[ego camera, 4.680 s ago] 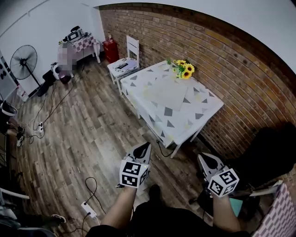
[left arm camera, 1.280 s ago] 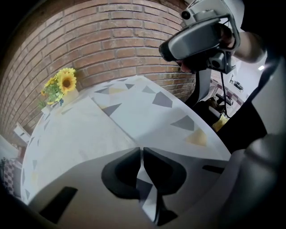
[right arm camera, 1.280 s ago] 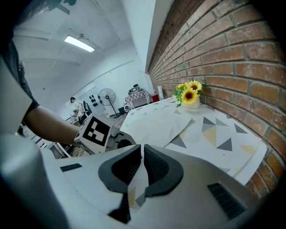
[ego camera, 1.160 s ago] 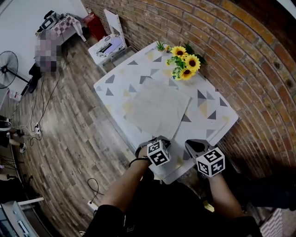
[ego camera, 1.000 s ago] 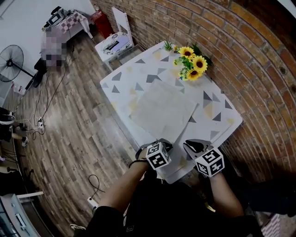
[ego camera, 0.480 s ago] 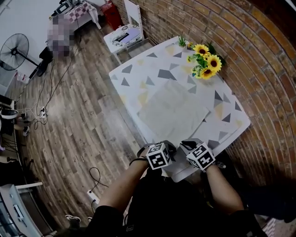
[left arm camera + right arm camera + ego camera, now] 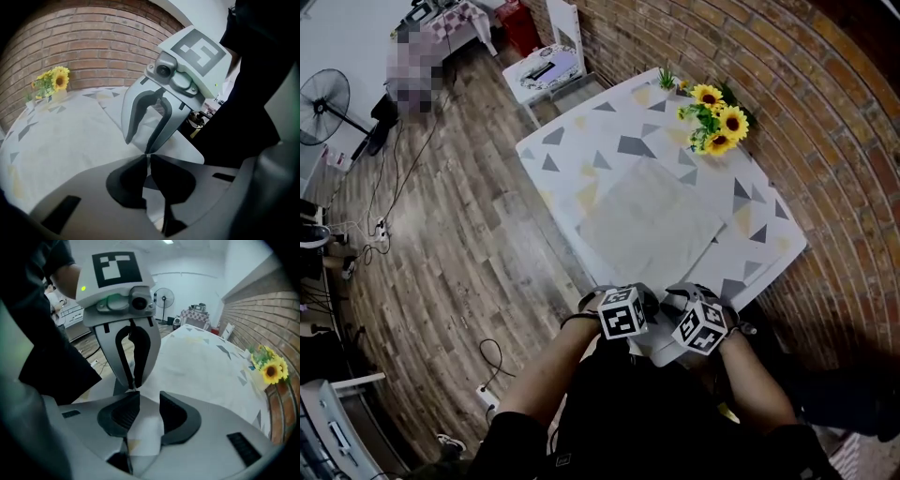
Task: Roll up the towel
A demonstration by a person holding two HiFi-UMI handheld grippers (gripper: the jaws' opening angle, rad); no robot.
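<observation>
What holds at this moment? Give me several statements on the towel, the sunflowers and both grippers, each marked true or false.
1. The towel lies flat and unrolled. True.
2. The sunflowers stand on the towel. False: they stand on the table, clear of the towel.
3. The left gripper is shut. True.
4. The right gripper is shut. False: its jaws stand apart, having just been opening, and only the table shows between them.

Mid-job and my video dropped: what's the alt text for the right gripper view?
The right tongs, jaws just opened and gripping nothing, hang over the near edge of the white-covered table. The left tongs face them, shut. Sunflowers stand far right by a brick wall.
</observation>
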